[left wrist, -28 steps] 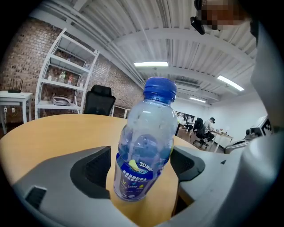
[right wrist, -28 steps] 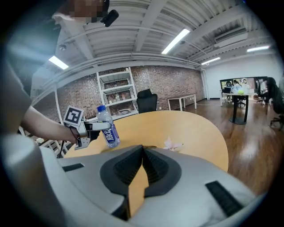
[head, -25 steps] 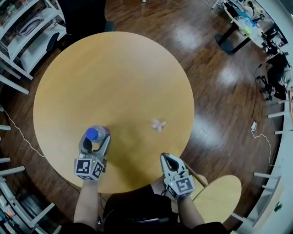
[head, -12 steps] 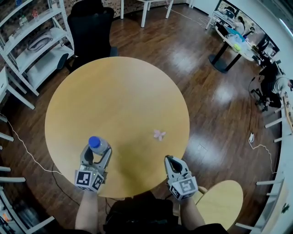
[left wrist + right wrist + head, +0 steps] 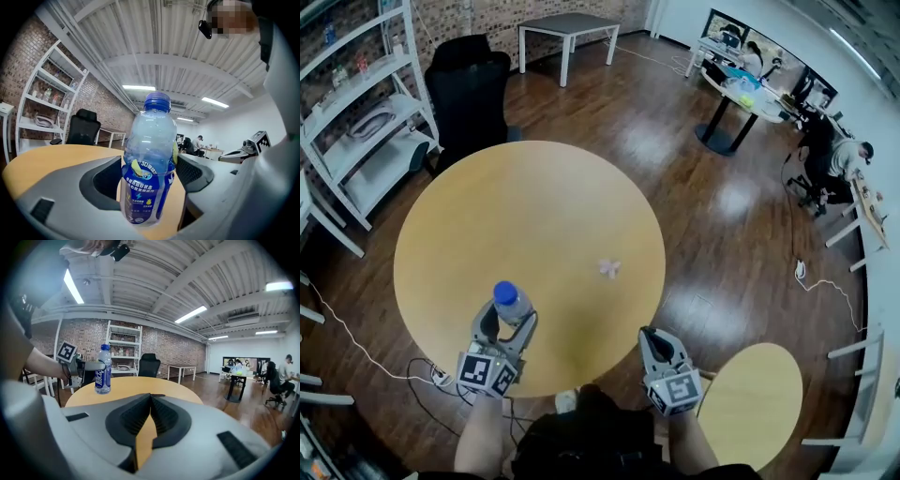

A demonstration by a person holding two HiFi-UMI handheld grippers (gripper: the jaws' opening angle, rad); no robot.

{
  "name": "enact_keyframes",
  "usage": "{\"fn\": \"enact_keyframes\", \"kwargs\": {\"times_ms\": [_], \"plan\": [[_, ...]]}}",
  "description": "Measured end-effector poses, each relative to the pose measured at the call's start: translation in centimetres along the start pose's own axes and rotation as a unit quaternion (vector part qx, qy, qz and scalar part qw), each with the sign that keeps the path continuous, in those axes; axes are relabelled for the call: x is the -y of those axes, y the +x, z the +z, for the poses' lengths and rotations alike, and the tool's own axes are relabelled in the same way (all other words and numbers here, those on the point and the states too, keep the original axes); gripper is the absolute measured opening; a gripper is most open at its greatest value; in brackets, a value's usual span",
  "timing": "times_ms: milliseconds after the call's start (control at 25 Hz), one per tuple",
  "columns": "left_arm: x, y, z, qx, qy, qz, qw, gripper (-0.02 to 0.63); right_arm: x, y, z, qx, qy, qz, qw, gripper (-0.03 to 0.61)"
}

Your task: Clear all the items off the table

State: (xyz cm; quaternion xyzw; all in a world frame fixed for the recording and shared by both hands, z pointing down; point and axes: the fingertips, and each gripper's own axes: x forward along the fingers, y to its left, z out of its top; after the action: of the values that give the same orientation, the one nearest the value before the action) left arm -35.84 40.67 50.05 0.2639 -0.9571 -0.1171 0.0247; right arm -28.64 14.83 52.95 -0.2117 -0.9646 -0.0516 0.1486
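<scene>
A clear water bottle (image 5: pixel 514 305) with a blue cap and blue label stands upright between the jaws of my left gripper (image 5: pixel 508 314), which is shut on it over the near left part of the round wooden table (image 5: pixel 525 206). In the left gripper view the bottle (image 5: pixel 147 159) fills the middle, pads on both sides. My right gripper (image 5: pixel 652 336) is shut and empty at the table's near right edge. Its own view shows the closed jaws (image 5: pixel 150 397) and, beyond them, the bottle (image 5: pixel 102 369) held in the air. A small pink scrap (image 5: pixel 608 268) lies on the table, right of centre.
A black office chair (image 5: pixel 469 84) stands beyond the table and white shelves (image 5: pixel 356 122) stand at the far left. A small round wooden seat (image 5: pixel 755 403) is at my near right. A cable (image 5: pixel 356 342) trails on the floor at the left.
Both grippers have risen and drawn back toward the table's near edge, the bottle still in the left one. The head view now takes in more of the room.
</scene>
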Motion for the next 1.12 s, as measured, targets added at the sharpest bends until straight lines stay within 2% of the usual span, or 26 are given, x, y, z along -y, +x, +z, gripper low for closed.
{"fn": "enact_keyframes", "kwargs": {"times_ms": [120,280,560,680,760,840,960,1120], "plan": [[3.2,-0.1,0.0,-0.001,0.0,-0.03,0.9995,0.359,0.9,-3.6,-0.3,0.014,0.016,-0.029,0.999,0.006],[8.9,-0.5,0.0,-0.009,0.0,-0.092,0.9958,0.357,2.1,-9.9,-1.6,0.026,0.03,-0.081,0.996,0.006],[18.9,2.7,0.1,-0.01,0.016,-0.184,0.9828,0.357,6.9,-19.4,-4.1,0.045,0.059,-0.178,0.981,0.005],[24.0,3.9,0.2,-0.008,0.009,-0.223,0.9748,0.357,8.9,-24.6,-4.7,0.042,0.058,-0.221,0.973,0.005],[27.3,4.7,-0.8,-0.012,-0.011,-0.251,0.968,0.357,10.3,-28.6,-5.5,0.041,0.062,-0.261,0.962,0.006],[31.2,5.7,-2.3,-0.019,-0.029,-0.279,0.9596,0.357,12.3,-33.0,-6.3,0.047,0.083,-0.31,0.946,0.005],[38.8,6.4,-4.6,-0.038,-0.028,-0.327,0.9438,0.357,15.3,-39.9,-8.6,0.058,0.115,-0.363,0.923,0.005],[47.4,6.7,-6.9,-0.062,-0.024,-0.378,0.9236,0.357,17.3,-46.7,-12.0,0.062,0.135,-0.404,0.903,0.005]]}}
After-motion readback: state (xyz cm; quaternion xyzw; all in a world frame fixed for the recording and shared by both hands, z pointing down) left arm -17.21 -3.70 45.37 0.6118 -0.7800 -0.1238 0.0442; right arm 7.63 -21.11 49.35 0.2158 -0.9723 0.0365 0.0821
